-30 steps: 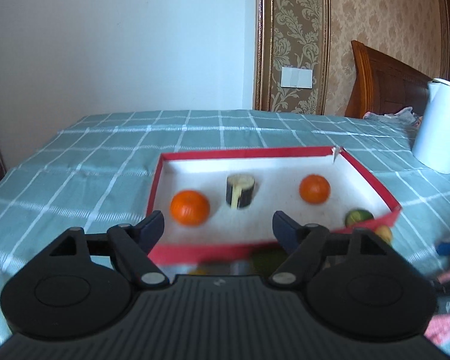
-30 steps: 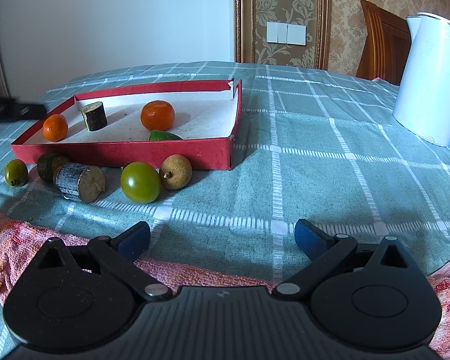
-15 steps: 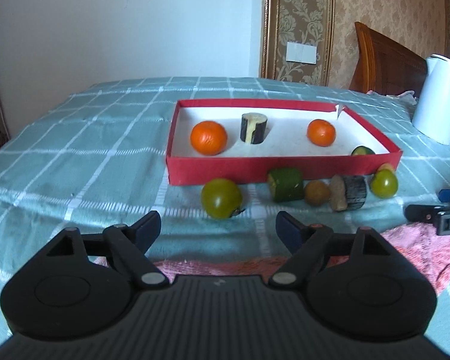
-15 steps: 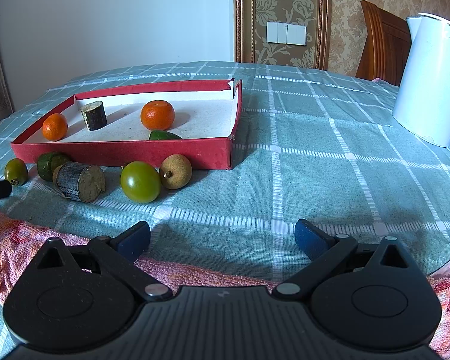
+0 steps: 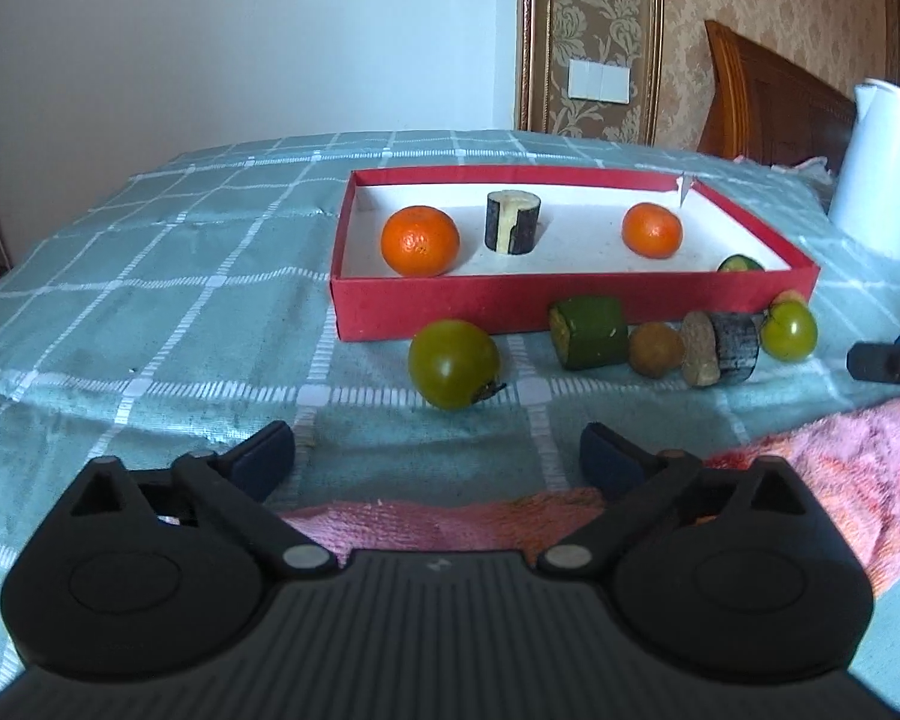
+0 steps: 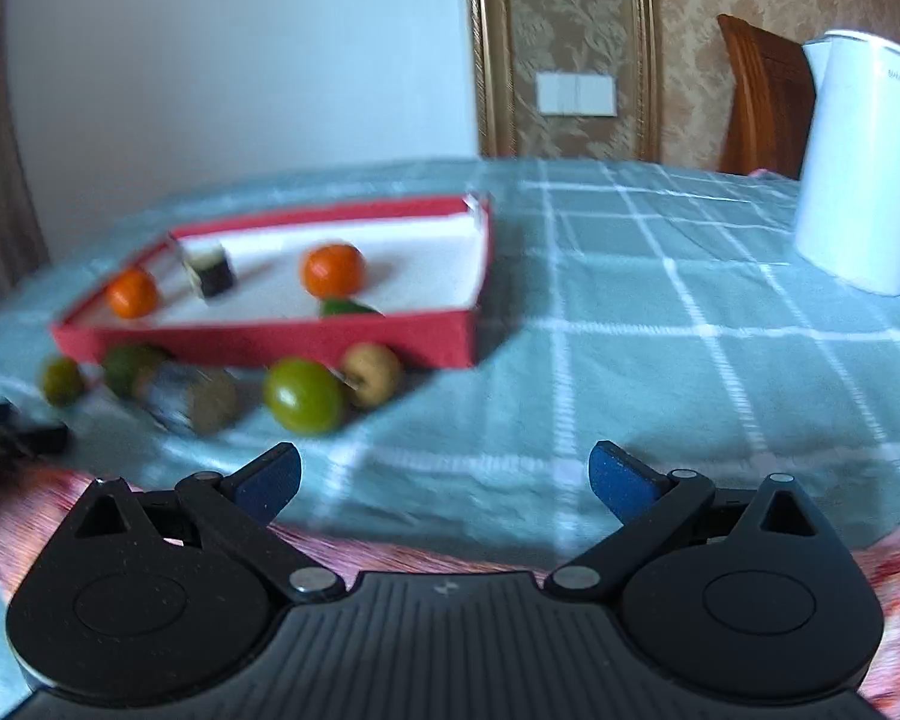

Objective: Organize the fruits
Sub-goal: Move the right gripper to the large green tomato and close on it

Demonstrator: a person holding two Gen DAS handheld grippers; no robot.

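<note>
Left gripper (image 5: 438,450) fingers opening, empty; green tomato (image 5: 453,363) just ahead, centred, near tabletop's front edge; right gripper (image 6: 444,474) released, farther off.

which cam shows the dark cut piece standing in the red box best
The left wrist view: the dark cut piece is sharp there, upright between two oranges in the red box, its pale top and side stripe clear. The right wrist view is motion-blurred and shows it smaller and smeared.
</note>
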